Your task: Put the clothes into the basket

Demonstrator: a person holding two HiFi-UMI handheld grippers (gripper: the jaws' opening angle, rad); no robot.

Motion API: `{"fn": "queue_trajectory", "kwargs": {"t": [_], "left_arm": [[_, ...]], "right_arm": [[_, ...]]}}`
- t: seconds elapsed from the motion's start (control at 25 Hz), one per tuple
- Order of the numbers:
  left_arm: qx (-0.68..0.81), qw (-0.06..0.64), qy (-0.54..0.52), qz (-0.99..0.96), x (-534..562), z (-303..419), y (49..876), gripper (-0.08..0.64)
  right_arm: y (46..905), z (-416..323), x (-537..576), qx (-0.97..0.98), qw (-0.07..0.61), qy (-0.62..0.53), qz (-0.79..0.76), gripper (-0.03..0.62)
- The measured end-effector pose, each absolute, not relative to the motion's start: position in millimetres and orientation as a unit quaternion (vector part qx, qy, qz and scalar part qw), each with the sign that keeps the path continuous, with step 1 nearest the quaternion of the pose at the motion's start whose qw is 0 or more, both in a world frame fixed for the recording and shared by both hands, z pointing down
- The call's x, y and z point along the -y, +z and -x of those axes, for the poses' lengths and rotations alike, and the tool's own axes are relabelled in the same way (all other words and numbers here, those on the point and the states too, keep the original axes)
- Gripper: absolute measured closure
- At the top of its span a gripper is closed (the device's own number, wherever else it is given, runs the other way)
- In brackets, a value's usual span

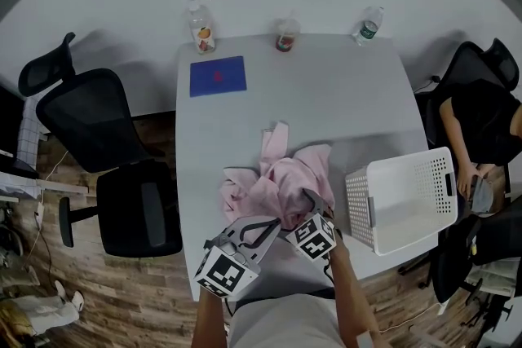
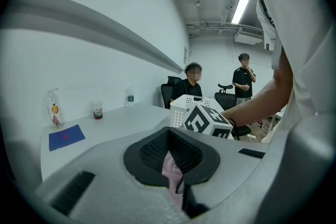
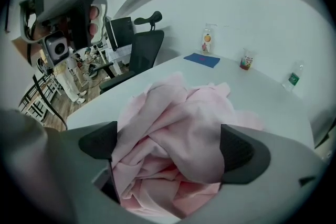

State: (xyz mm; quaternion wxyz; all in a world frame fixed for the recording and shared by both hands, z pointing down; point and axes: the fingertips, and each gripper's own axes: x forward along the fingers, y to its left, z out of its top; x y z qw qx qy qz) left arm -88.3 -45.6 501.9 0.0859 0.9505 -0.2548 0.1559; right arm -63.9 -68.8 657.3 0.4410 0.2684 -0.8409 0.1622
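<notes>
Grasping step. Your left hand-held gripper (image 2: pixel 169 138) pinches the pink garment (image 1: pixel 281 183) heaped on the worktop (image 1: pixel 326 94). Your right hand-held gripper (image 3: pixel 168 145) straddles it, jaws wide. Next, close, lift, and carry it to the basket (image 1: pixel 359 209).

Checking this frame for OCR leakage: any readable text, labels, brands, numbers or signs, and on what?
No text is legible.
Left bottle: label with an orange picture, print too small.
Cup: red print, too blurred.
Right bottle: green label, too small.
Blue mat: red mark, unreadable.
Left marker cube, right marker cube: black-and-white square codes, no words.
Pink clothes, basket: no print seen.
</notes>
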Motion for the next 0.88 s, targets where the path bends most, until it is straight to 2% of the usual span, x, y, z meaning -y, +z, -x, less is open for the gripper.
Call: {"fn": "queue_trajectory", "kwargs": {"t": [0.88], "left_arm": [[0.257,0.092,0.155,-0.949,53.5,92.9,513.1,0.558]], "right_arm": [[716.6,65.7,85.9,0.818,0.465,0.179,-0.286,0.015]]}}
